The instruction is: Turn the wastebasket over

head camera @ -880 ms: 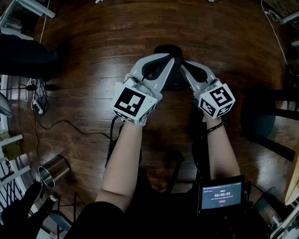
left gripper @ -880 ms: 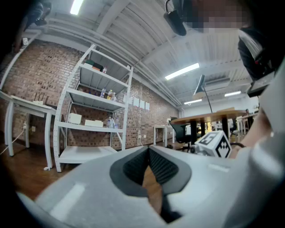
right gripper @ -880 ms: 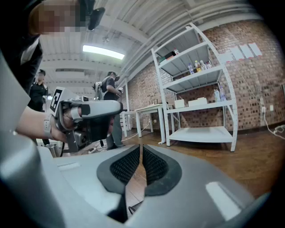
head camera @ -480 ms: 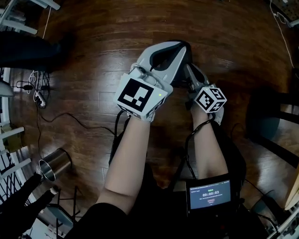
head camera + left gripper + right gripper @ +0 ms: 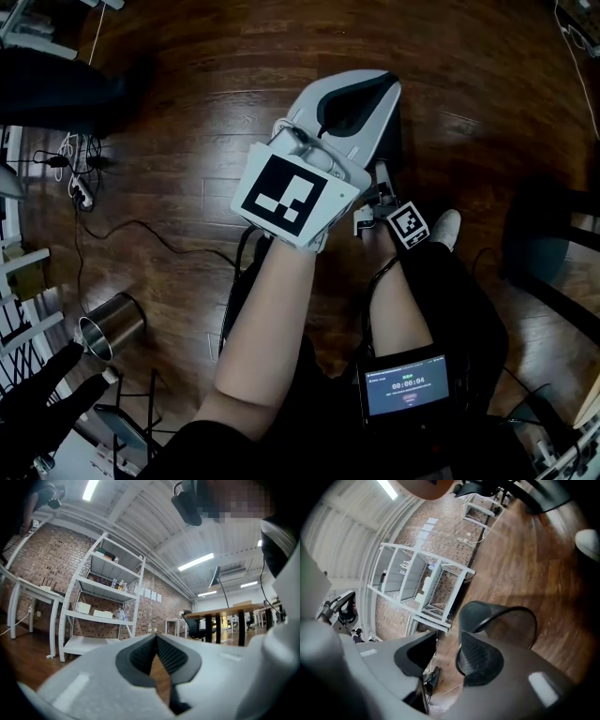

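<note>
The black mesh wastebasket leans over on the wood floor, its open rim turned toward my right gripper. That gripper is open and points slightly down. The rim's edge runs just beside its right pad, and I cannot tell whether they touch; the left pad stands apart. In the head view only a dark sliver of the wastebasket shows under my raised left gripper. The right gripper sits low beneath it. In its own view the left gripper is shut on nothing and points level into the room.
A steel can lies at the lower left, with a power strip and cables on the floor further left. A dark chair stands at the right. A white shoe is near the right gripper. White shelving lines the brick wall.
My left gripper has risen toward the camera and now covers the wastebasket. The right gripper has dropped lower and drawn back toward the person's body.
</note>
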Demonstrator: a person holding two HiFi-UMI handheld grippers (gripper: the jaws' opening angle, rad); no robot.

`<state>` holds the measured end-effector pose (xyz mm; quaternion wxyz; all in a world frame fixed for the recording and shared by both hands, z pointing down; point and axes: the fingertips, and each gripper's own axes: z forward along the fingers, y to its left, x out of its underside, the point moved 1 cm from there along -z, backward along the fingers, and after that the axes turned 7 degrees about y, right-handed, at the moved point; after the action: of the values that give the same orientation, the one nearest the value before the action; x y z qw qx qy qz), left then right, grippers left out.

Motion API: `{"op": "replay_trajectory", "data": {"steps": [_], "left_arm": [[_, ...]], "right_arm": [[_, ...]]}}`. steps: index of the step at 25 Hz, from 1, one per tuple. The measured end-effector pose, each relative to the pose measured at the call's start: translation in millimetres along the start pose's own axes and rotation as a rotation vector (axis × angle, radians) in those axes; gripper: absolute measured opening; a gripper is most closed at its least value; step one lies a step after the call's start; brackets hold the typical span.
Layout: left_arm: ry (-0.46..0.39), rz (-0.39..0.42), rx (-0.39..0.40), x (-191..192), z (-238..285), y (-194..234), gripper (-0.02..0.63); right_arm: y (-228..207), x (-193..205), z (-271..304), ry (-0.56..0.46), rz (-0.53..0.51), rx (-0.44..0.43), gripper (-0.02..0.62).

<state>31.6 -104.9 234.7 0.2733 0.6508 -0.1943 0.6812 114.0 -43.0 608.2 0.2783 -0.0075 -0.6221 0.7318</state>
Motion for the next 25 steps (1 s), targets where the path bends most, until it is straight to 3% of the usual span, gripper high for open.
{"op": "replay_trajectory", "data": {"steps": [3,13,22,25], "left_arm": [[-0.01,-0.01,0.008,-2.7,0.2,0.3,0.002],[-0.007,-0.027,0.017,-0.5,0.6,0.9,0.002],[-0.003,-0.03,0.009,-0.2,-0.5,5.0,0.002],[0.0,-0.029,0.004,0.2,-2.3,7.4,0.002]], "right_arm": [[-28.1,15.6,-0.1,-0.022,0.073,0.037,0.167],[-57.8,21.4,30.2,-0.069,0.182,-0.01,0.219],[-56.1,8.2,67.3,-0.103,0.226,-0.075,0.218],[-53.1,0.5,77.2,-0.15,0.268,-0.092,0.168]]}}
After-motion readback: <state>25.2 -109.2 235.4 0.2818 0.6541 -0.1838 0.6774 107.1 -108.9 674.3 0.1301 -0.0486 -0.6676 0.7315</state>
